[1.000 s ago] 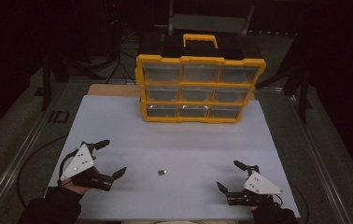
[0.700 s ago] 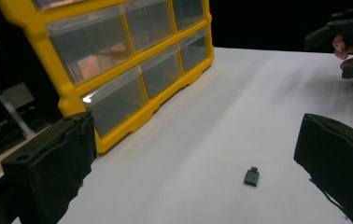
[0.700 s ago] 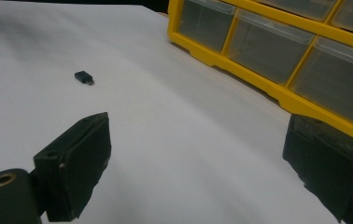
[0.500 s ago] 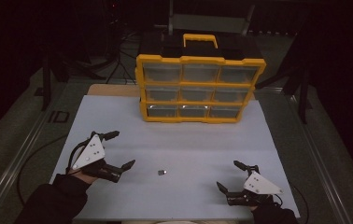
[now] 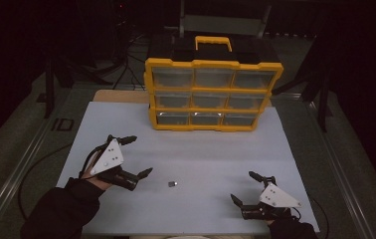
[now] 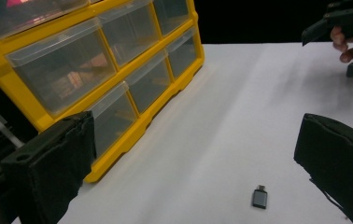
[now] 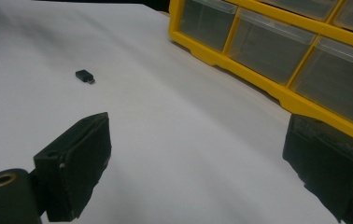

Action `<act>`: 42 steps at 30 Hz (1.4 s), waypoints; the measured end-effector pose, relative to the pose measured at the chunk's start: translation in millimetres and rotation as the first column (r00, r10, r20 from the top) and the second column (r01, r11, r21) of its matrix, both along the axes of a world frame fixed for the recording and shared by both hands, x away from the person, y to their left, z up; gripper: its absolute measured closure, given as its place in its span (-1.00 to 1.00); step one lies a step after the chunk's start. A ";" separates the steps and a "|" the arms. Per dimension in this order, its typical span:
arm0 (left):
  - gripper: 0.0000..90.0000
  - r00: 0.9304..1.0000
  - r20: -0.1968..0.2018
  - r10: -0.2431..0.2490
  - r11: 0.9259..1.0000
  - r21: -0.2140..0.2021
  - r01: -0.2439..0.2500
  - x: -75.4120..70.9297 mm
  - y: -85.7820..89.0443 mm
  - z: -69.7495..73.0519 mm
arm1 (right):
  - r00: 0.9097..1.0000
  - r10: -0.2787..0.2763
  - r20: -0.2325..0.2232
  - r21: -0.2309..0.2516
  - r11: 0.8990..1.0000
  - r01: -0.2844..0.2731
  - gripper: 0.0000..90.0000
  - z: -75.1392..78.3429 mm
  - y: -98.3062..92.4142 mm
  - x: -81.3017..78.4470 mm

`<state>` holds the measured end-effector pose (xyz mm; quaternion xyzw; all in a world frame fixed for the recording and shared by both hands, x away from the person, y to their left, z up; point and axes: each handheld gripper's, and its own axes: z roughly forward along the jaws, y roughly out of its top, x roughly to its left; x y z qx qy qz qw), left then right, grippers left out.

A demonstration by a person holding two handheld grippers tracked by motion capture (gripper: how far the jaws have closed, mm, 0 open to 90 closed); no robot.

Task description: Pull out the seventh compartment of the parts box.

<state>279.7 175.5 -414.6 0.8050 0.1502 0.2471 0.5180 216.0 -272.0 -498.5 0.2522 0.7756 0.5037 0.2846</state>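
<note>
A small dark grey adapter (image 5: 172, 184) lies on the white table top between my two grippers; it is also low in the left gripper view (image 6: 259, 197) and far left in the right gripper view (image 7: 85, 76). My left gripper (image 5: 139, 157) is open, raised a little above the table, just left of the adapter, nothing between its jaws. My right gripper (image 5: 248, 186) rests open near the front right edge, well apart from the adapter. A yellow drawer cabinet (image 5: 211, 94) with clear drawers stands at the back, all drawers closed.
The white table top (image 5: 201, 149) spreads between cabinet and grippers. The cabinet front (image 6: 95, 79) stands close at the left in the left gripper view and at the upper right (image 7: 277, 51) in the right gripper view. Dark floor and cables surround the table.
My left gripper has moved forward and to the right, towards the adapter, and lifted slightly. The right gripper and the adapter have stayed put.
</note>
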 end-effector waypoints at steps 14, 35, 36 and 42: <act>-1.00 1.000 0.019 -0.004 0.993 0.122 0.002 15.3 -27.3 0.9 | 1.000 0.002 0.002 0.000 1.000 -0.002 -0.82 0.4 0.3 -0.3; -1.00 0.990 0.127 -0.064 0.971 0.236 0.033 34.3 -75.0 -4.5 | 1.000 0.006 -0.001 0.004 1.000 -0.006 -0.82 0.7 0.7 -0.5; -1.00 0.989 0.137 -0.062 0.971 0.239 0.028 35.3 -76.7 -4.5 | 1.000 0.006 -0.001 0.005 1.000 -0.006 -0.82 0.8 0.7 -0.6; -1.00 0.983 0.167 -0.077 0.963 0.267 0.030 43.0 -86.3 -4.3 | 1.000 0.007 0.001 0.005 1.000 -0.007 -0.82 1.0 0.7 -0.6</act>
